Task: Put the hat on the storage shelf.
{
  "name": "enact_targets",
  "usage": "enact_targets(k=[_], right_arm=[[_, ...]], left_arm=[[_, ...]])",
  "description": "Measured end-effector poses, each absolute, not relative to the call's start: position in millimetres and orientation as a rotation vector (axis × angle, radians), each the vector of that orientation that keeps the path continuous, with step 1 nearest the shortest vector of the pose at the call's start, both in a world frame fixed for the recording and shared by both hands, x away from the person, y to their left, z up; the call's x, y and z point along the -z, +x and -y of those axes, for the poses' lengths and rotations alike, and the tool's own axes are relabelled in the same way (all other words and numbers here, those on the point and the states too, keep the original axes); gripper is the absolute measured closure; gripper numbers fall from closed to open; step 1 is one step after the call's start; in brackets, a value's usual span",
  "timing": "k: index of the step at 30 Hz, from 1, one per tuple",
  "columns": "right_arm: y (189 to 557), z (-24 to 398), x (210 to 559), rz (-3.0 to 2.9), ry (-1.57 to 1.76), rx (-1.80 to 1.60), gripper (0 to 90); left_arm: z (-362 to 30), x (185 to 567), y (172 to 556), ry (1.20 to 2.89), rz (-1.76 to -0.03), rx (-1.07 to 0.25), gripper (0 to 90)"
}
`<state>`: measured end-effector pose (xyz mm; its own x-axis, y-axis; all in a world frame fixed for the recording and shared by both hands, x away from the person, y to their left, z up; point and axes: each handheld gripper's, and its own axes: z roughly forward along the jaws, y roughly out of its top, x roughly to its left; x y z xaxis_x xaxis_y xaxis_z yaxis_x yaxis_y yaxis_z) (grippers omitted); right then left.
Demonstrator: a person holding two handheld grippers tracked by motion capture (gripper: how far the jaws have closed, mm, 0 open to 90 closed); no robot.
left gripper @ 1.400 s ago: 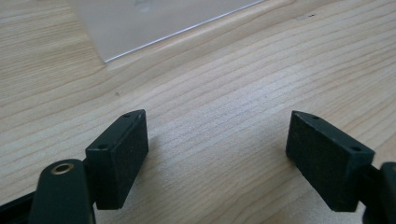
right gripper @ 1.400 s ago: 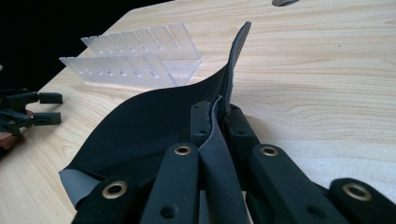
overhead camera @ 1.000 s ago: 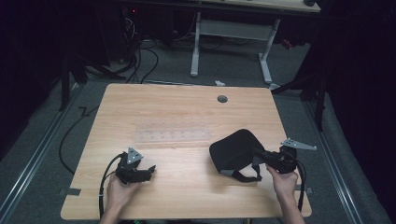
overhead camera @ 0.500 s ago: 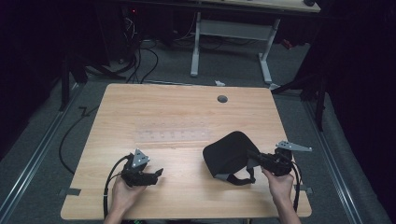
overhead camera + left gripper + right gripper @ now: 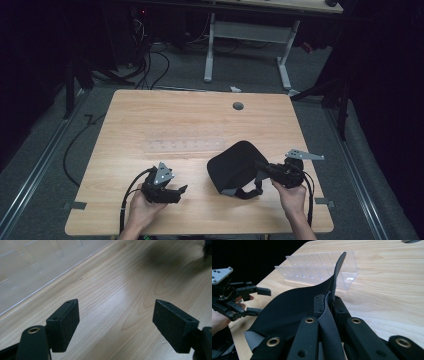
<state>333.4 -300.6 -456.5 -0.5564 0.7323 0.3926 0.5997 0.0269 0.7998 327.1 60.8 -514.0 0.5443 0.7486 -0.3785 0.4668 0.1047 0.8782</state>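
A black fabric piece (image 5: 231,167) with a grey underside and a strap lies at the table's near right. My right gripper (image 5: 261,173) is shut on its right edge; in the right gripper view the fabric (image 5: 292,306) rises folded between the pressed pads of that gripper (image 5: 327,302). My left gripper (image 5: 180,193) is held at the near left, open, pointing right at the fabric with a gap between them. Its pads (image 5: 65,322) stand wide apart over bare wood (image 5: 116,322). The right gripper view also takes in the left gripper (image 5: 263,302).
A clear plastic compartment tray (image 5: 182,146) lies flat mid-table, behind both grippers; it appears too in the gripper views (image 5: 319,267) (image 5: 27,272). A grey grommet (image 5: 238,106) sits near the table's far edge. Cables trail off the near edge and lie on the floor at the left.
The right gripper has drawn the black fabric a little leftward. The left gripper has moved right and slightly up, toward the fabric. Both grips stay as they were.
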Motion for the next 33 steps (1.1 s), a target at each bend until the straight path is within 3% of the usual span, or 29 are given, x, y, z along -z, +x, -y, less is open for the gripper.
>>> enact_targets(k=[17,33], right_arm=[[341.6,258.5,455.3,-2.272,1.329,-1.552,84.9],[343.1,240.5,454.8,-2.332,1.302,-1.540,84.7]], left_arm=[[-37.3,500.7,312.9,1.558,-0.998,-0.212,22.2],[-34.9,496.9,311.8,1.551,-0.970,-0.240,25.1]])
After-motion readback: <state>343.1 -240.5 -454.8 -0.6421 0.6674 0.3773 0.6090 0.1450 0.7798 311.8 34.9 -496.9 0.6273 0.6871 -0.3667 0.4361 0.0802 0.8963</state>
